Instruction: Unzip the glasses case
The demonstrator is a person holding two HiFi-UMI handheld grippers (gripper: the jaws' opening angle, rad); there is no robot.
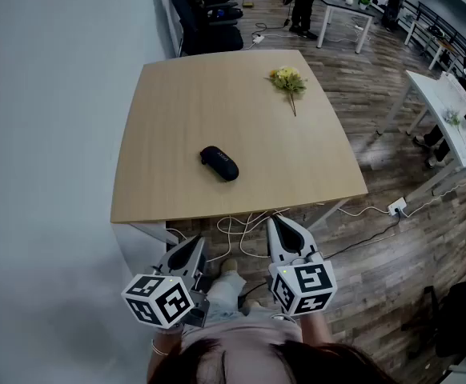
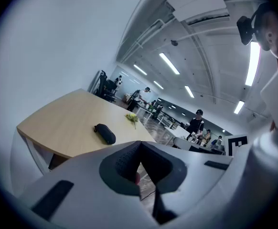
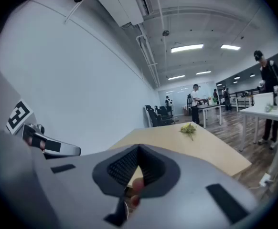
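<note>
The black glasses case (image 1: 218, 163) lies zipped near the middle of the wooden table (image 1: 169, 110), also seen as a small dark oval (image 2: 104, 133) in the left gripper view. Both grippers are held close to the person's body, short of the table's near edge and well apart from the case. My left gripper (image 1: 194, 243) (image 2: 140, 145) is shut with nothing between its jaws. My right gripper (image 1: 277, 222) (image 3: 139, 149) also has its jaws together and holds nothing. The right gripper view does not show the case.
A sprig of yellow flowers (image 1: 287, 81) lies at the table's far right. White cables (image 1: 241, 226) and a power strip (image 1: 397, 207) lie on the floor under the near edge. A white desk (image 1: 445, 106) stands to the right, office chairs (image 1: 205, 14) behind, a wall to the left.
</note>
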